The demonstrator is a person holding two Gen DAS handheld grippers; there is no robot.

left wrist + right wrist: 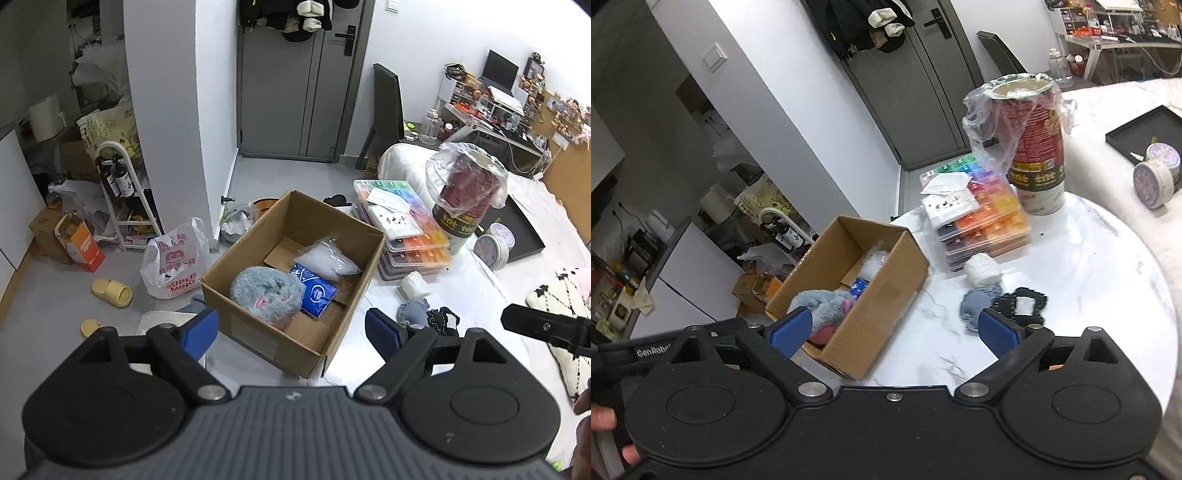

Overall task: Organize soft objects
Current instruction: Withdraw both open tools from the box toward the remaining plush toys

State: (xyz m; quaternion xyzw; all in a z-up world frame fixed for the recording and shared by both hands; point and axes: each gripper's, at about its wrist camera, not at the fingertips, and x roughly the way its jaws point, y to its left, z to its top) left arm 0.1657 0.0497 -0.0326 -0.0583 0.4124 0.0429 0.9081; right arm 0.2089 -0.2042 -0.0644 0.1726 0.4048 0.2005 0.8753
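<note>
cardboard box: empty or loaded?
Loaded, partly. The cardboard box sits open-topped with a grey plush toy, a blue packet and a clear plastic bag inside.

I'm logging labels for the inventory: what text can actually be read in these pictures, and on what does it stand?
"SUPER MING": white plastic bag on the floor.
"tnt": stack of paper cups, on the lower band.
"GenRobo", cut off: left hand-held gripper, seen from the right wrist view.
Too small or blurred: blue packet in the cardboard box, yellow sack, bottles, round tin.
</note>
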